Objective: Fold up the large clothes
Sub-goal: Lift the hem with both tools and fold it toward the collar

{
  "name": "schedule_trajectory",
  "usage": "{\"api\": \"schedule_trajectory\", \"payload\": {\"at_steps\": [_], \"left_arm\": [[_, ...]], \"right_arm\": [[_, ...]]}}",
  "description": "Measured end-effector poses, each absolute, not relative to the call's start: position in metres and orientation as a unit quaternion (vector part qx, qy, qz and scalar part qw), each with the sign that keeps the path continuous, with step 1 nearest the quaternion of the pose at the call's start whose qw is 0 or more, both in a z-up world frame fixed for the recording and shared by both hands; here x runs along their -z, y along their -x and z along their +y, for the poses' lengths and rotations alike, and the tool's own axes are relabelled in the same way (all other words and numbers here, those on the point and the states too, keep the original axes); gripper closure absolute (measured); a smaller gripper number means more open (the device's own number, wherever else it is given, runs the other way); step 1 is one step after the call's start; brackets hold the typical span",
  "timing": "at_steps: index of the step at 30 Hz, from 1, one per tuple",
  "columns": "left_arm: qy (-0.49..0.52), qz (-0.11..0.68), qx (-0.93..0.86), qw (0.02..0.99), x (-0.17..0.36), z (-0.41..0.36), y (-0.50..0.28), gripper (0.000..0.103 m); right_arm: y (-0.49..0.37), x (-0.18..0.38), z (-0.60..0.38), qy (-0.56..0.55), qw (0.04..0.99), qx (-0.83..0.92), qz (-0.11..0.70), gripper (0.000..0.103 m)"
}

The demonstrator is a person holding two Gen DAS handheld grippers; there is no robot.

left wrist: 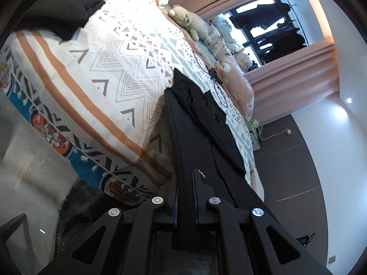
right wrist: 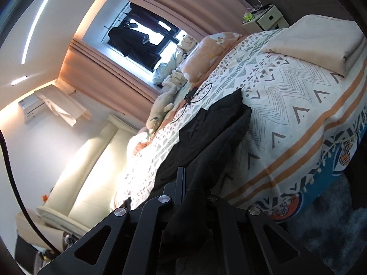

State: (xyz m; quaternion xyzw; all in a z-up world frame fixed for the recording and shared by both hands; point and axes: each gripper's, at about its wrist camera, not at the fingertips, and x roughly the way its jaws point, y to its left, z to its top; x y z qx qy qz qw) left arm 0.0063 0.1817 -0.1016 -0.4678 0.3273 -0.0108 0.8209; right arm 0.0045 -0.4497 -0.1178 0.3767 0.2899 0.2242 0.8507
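A long black garment [left wrist: 197,123] lies stretched over the patterned bed cover [left wrist: 110,73] and reaches toward me. My left gripper [left wrist: 186,183] is shut on the black garment's near end, with cloth pinched between the jaws and hanging below them. In the right wrist view the same black garment [right wrist: 206,133] runs from the bed into my right gripper [right wrist: 195,183], which is shut on it; the cloth covers the right finger and droops under the jaws. Both grippers hold the garment near the foot edge of the bed.
Another dark cloth [left wrist: 59,9] lies at the bed's far corner. Plush toys [left wrist: 190,20] and a cable [left wrist: 213,75] lie along the window side. A folded beige blanket [right wrist: 318,43] sits on the bed. A nightstand [right wrist: 266,18], pink curtains [right wrist: 110,68] and a grey rug [right wrist: 332,217] surround it.
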Motion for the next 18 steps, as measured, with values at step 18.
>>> {"api": "schedule_trajectory", "payload": {"at_steps": [18], "left_arm": [[0.456, 0.26, 0.012, 0.851, 0.009, 0.177, 0.038, 0.094]], "right_arm": [[-0.001, 0.07, -0.453, -0.382, 0.851, -0.236, 0.273, 0.099]]}}
